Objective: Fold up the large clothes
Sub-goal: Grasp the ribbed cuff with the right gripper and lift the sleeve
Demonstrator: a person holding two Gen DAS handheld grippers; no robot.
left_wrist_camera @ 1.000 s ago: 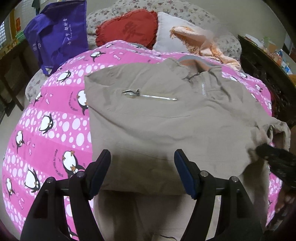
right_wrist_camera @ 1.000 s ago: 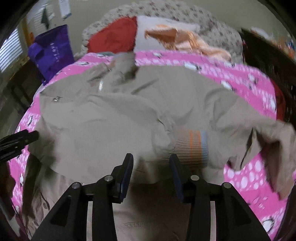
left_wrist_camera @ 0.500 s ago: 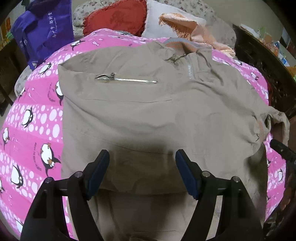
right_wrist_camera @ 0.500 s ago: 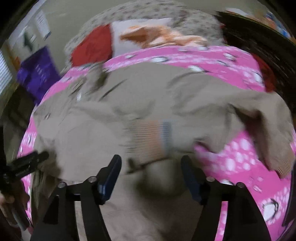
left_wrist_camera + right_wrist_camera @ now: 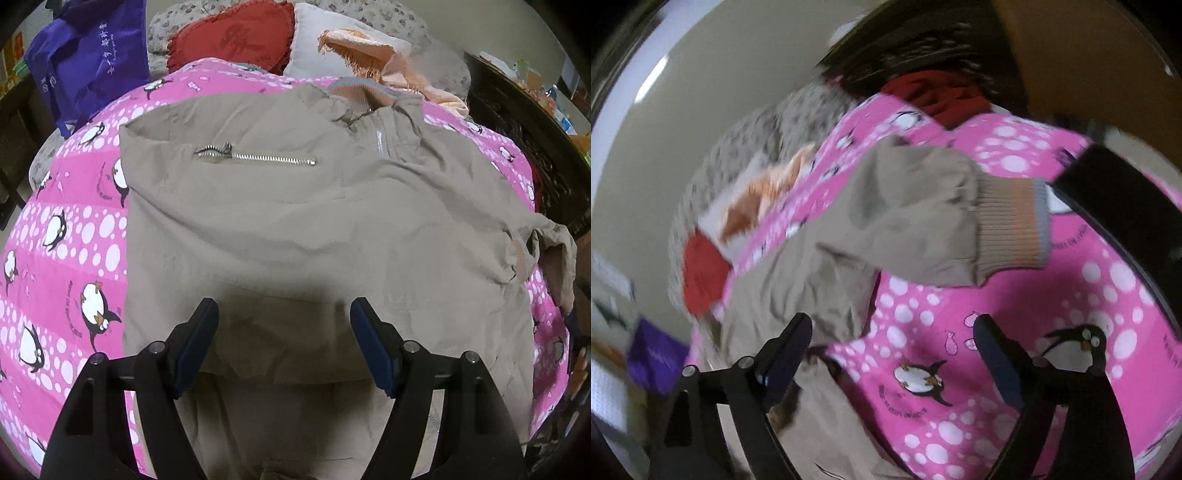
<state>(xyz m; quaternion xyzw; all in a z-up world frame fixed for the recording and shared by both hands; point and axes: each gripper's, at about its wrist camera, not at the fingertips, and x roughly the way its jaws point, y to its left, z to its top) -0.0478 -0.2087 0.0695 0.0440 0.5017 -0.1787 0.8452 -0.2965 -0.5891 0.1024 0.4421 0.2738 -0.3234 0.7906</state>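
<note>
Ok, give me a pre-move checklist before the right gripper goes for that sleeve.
1. Right gripper open: ok, jaws wide apart, nothing between them.
2. Left gripper open: ok, over the jacket, holding nothing.
3. Sleeve in view: ok, it lies across the pink sheet, and its ribbed cuff shows.
4. Right gripper lined up with the cuff: not ok, it points at bare sheet short of the cuff.
5. Right view sharp: not ok, it is motion-blurred.
6. Jacket body flat: ok, only light wrinkles around the zipper.
</note>
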